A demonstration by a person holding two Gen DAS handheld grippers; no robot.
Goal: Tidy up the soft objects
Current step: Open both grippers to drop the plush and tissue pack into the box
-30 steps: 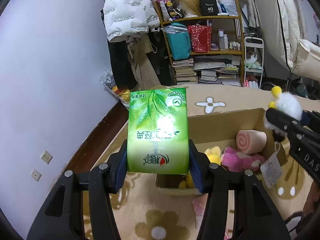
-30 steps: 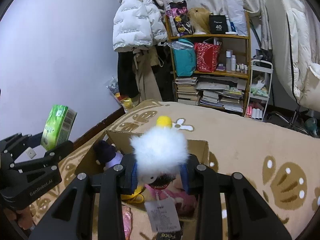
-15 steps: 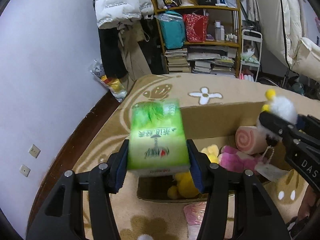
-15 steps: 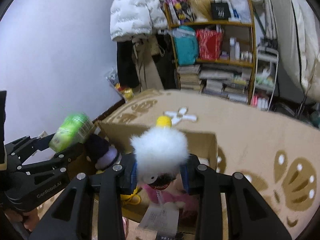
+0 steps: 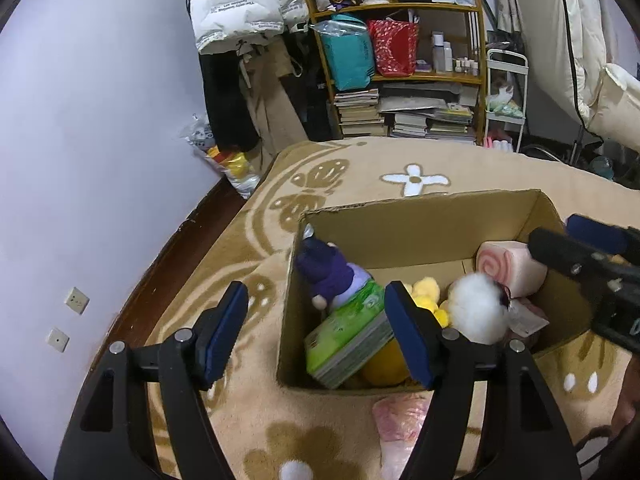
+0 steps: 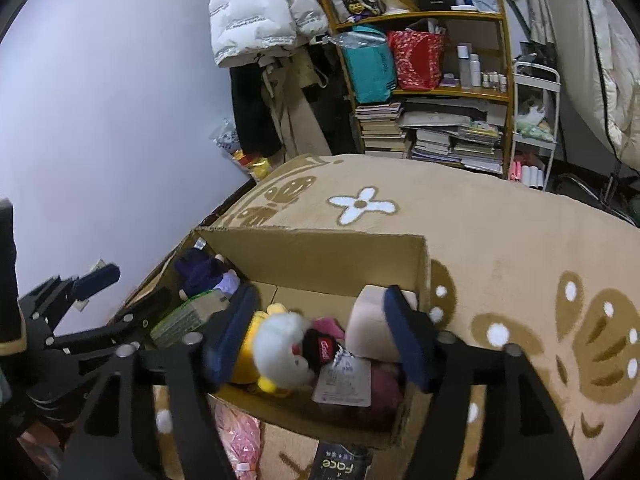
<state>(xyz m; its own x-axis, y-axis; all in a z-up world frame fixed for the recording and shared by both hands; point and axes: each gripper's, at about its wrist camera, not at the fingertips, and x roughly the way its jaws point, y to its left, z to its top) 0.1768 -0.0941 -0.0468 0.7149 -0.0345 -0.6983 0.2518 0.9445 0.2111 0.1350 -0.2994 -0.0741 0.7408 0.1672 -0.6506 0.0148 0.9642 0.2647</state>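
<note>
An open cardboard box [image 5: 420, 216] [image 6: 320, 252] stands on the beige carpet. Inside lie a green tissue pack [image 5: 348, 336] [image 6: 188, 314], a white fluffy plush [image 5: 476, 312] [image 6: 284, 344], a purple plush [image 5: 328, 272] [image 6: 204, 272], a pink swirl roll [image 5: 512, 266] [image 6: 368, 326] and yellow plush [image 5: 426, 290]. My left gripper [image 5: 316, 336] is open and empty over the box's left wall. My right gripper [image 6: 320, 336] is open and empty over the box, the white plush below it.
A pink plastic packet [image 5: 400, 420] [image 6: 240, 436] and a black "face" pack [image 6: 340, 466] lie on the carpet in front of the box. A cluttered bookshelf [image 5: 404, 60], hanging coats and a white cart [image 5: 506, 100] stand at the back. The wall is on the left.
Both grippers opened. The green tissue pack dropped from the left gripper and the white plush from the right gripper into the box. Both views tilted down toward the box.
</note>
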